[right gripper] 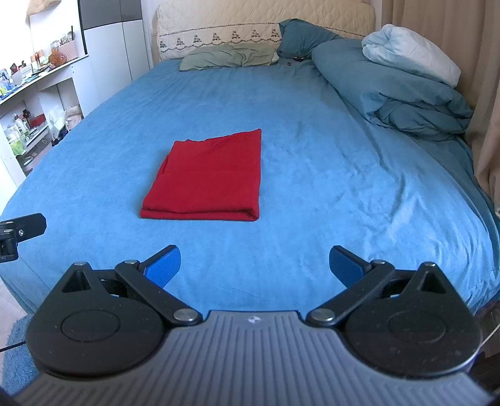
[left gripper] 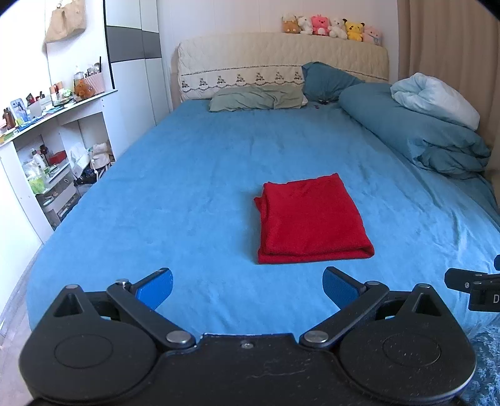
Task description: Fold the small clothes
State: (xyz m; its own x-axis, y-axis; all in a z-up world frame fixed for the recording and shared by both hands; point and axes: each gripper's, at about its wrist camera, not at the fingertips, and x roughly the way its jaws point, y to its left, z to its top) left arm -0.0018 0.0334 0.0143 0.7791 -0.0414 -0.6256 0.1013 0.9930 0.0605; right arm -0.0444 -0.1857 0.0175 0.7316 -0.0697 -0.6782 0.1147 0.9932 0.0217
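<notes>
A red garment point(left gripper: 311, 220) lies folded into a neat rectangle on the blue bedsheet point(left gripper: 187, 187), its thick folded edge toward me. In the right wrist view the same red garment point(right gripper: 207, 179) sits left of centre on the sheet point(right gripper: 328, 171). My left gripper point(left gripper: 247, 285) hangs open above the near part of the bed, short of the garment and holding nothing. My right gripper point(right gripper: 254, 264) is open too, with nothing between its blue pads, to the right of the garment's near edge. Each view catches a black part of the other gripper at its side edge.
A rolled blue duvet point(left gripper: 422, 134) with a pale pillow point(left gripper: 437, 98) lies along the right side. Pillows point(left gripper: 256, 98) rest against the headboard, plush toys point(left gripper: 331, 26) on top. White shelves point(left gripper: 47, 146) crowded with items stand left. A shaggy blue rug point(right gripper: 15, 359) lies below.
</notes>
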